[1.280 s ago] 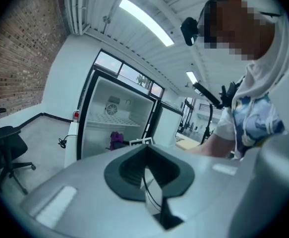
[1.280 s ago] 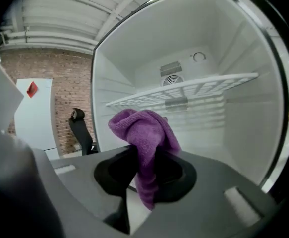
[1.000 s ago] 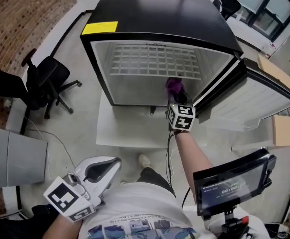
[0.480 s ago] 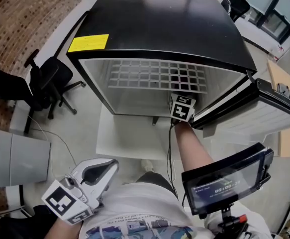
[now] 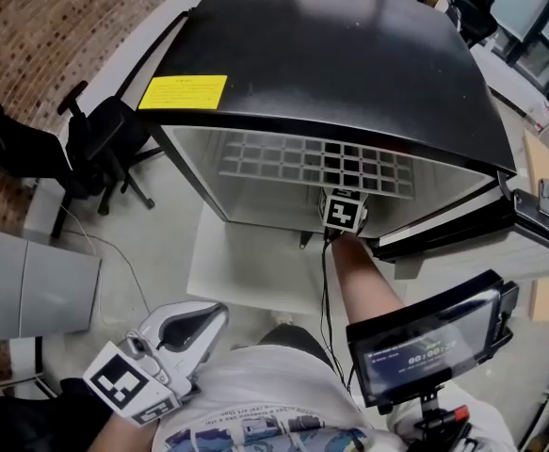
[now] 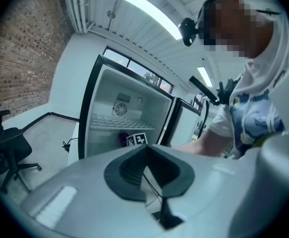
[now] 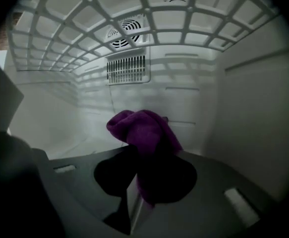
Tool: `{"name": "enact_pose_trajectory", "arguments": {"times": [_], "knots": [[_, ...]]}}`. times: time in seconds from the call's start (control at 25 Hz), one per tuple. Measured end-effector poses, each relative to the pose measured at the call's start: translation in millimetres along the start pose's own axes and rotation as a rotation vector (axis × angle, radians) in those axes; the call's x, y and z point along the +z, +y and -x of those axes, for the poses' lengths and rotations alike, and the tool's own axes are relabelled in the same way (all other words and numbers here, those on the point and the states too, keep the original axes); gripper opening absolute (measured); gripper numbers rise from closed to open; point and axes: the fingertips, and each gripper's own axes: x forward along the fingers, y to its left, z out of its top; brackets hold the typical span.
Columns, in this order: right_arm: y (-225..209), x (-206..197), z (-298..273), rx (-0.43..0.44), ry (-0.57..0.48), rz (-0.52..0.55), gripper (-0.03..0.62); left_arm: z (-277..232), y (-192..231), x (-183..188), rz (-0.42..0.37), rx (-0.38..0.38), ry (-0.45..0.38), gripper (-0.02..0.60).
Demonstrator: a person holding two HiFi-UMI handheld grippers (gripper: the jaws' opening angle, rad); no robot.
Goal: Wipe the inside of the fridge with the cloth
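The mini fridge (image 5: 349,55) stands on a pale low platform (image 5: 246,266) on a grey concrete floor (image 5: 161,210). Its top is black, with a yellow label (image 5: 182,92) near the front left corner. The fridge door (image 5: 538,229) is swung wide open to the right. A brick wall (image 5: 57,26) runs along the left of the room, and a black office chair (image 5: 100,139) sits between it and the fridge. A small screen on a stand (image 5: 432,342) is by the person's right side.

Inside, the walls are white. A white wire shelf (image 7: 134,9) spans the upper part, and a round fan grille (image 7: 127,31) with a slotted vent (image 7: 128,69) below it sits on the back wall.

The right gripper (image 7: 137,182) reaches into the fridge under the shelf, towards the right side wall. Its 2 jaws are pinched on a purple cloth (image 7: 144,128). The cloth bunches up just beyond the jaw tips, pointing at the back wall, with a fold trailing down between the jaws. I cannot tell whether it touches any inner surface.

The left gripper (image 5: 185,328) is held low by the person's waist, well apart from the fridge, its jaws pressed together with nothing between them.
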Motion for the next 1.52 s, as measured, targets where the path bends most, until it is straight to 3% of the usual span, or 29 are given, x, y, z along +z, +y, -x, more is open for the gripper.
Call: {"name": "enact_pose_trajectory", "arguments": {"times": [0.6,1.08,1.24,1.52], "knots": [[106.4,14.3,-15.3,0.222,-0.007,0.038,0.080,25.8,14.9,-1.2,0.028,0.099,-0.010,0.006],[185.4,26.8,-8.3,0.454,-0.040,-0.026,0.080,52.9,14.8,-16.7,0.045,0.162,-0.016,0.006],[177.7,32.9,3.8,0.444,-0.094,-0.042,0.080,61.8,8.9,-20.9,0.035,0.171,-0.020,0.006],[120.0,46.6,32.9,0.297,-0.175,-0.019,0.080,63.1,-4.2,-20.8,0.008,0.113,-0.018,0.006]]}}
